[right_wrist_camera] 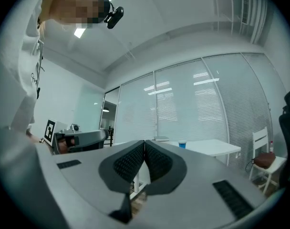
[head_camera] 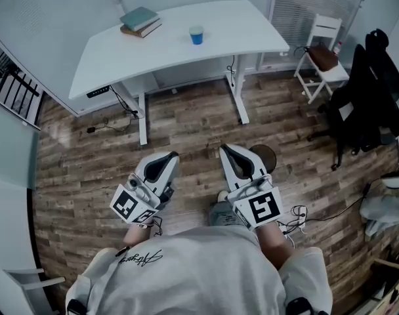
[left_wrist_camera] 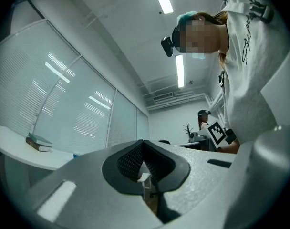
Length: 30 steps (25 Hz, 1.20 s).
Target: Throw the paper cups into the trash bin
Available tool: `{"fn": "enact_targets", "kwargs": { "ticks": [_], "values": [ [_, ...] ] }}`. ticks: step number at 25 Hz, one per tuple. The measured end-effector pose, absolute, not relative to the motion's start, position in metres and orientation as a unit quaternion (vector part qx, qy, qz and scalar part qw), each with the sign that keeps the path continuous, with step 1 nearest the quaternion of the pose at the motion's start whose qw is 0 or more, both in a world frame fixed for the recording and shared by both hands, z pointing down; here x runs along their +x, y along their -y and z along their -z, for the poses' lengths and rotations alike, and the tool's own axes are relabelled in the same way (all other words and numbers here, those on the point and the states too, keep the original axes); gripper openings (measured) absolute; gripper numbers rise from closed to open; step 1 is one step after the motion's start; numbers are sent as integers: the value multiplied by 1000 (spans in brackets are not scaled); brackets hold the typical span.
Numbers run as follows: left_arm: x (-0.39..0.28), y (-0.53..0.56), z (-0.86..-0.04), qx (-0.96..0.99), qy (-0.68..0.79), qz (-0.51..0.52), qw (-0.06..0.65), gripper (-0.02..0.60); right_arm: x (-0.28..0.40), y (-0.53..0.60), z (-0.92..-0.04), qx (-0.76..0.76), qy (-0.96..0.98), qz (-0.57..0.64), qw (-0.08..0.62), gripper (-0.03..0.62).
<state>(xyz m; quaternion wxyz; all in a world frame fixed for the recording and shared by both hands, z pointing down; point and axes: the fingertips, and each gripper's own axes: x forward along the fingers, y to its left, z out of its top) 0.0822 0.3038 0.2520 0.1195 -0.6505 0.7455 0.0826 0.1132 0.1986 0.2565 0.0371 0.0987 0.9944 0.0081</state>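
You stand on the wood floor (head_camera: 186,120) facing the white bench (head_camera: 239,28), with the left gripper (head_camera: 168,156) and the right gripper (head_camera: 224,149) held out side by side. Both sets of jaws are clenched on nothing. On the bench, a stack of books (head_camera: 140,21) lies at left. The blue paper cup (head_camera: 197,35) stands upright to its right, well apart from both grippers.

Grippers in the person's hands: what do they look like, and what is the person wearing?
The left gripper and right gripper have smooth pale grey shells tapering to a point, with black ribbed pads lining the jaws. Each carries a cube printed with black-and-white square markers. The person wears a white short-sleeved shirt with black handwriting-style lettering across the back.
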Motion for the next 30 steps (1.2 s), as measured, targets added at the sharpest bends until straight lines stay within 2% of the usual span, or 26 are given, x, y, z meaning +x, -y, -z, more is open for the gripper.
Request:
{"fn": "enact_targets", "kwargs": {
  "ticks": [3,6,10,14,24,30],
  "values": [
    [34,-280,-242,-621,-769,-93,123,3,71,-167,-248,86,-995,-19,41,11],
    [-28,-245,-245,-575,-805,-102,105,3,18,-133,-250,56,-998,0,12,11],
    [-64,-186,-249,-586,-803,-70,87,3,-33,-103,-235,41,-999,-16,24,10],
    [-67,-169,-245,-591,-798,-55,102,3,-40,-80,-226,51,-996,-22,63,10],
    [-46,-186,-293,-577,-813,-50,55,3,-16,-91,-260,137,-990,-9,20,11],
    [-52,-189,-293,-559,-825,-44,66,3,-21,-86,-284,159,-987,-23,-5,10]
  ]
}}
